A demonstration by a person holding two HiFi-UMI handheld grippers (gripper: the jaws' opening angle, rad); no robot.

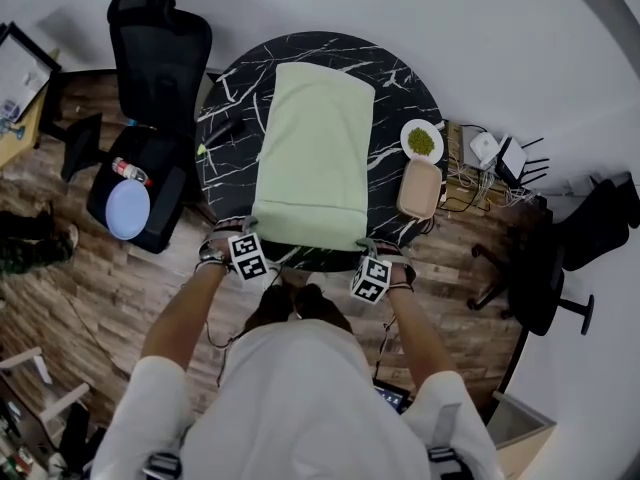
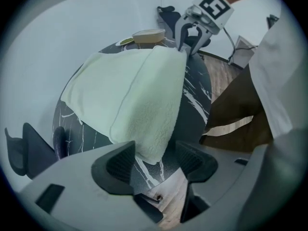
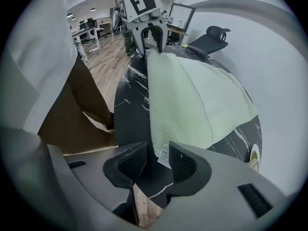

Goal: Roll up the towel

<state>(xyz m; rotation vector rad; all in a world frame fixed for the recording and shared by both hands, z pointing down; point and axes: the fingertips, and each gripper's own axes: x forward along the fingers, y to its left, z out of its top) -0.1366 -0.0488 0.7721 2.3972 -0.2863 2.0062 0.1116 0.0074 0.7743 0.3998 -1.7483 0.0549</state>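
My left gripper (image 2: pixel 154 160) and right gripper (image 3: pixel 158 160) straddle the towel's (image 1: pixel 312 153) two near corners, jaws apart and not yet pinching, to start an even roll.

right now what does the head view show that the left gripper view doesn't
Only the head view: the blue disc on a seat left of the table, and the marker cube on the left gripper. Only the left gripper view: that gripper's jaws up close, standing apart, with the towel's near corner hanging between them. Both: the pale green towel, the black marble table, the tan container, and the right gripper at the towel's other near corner.
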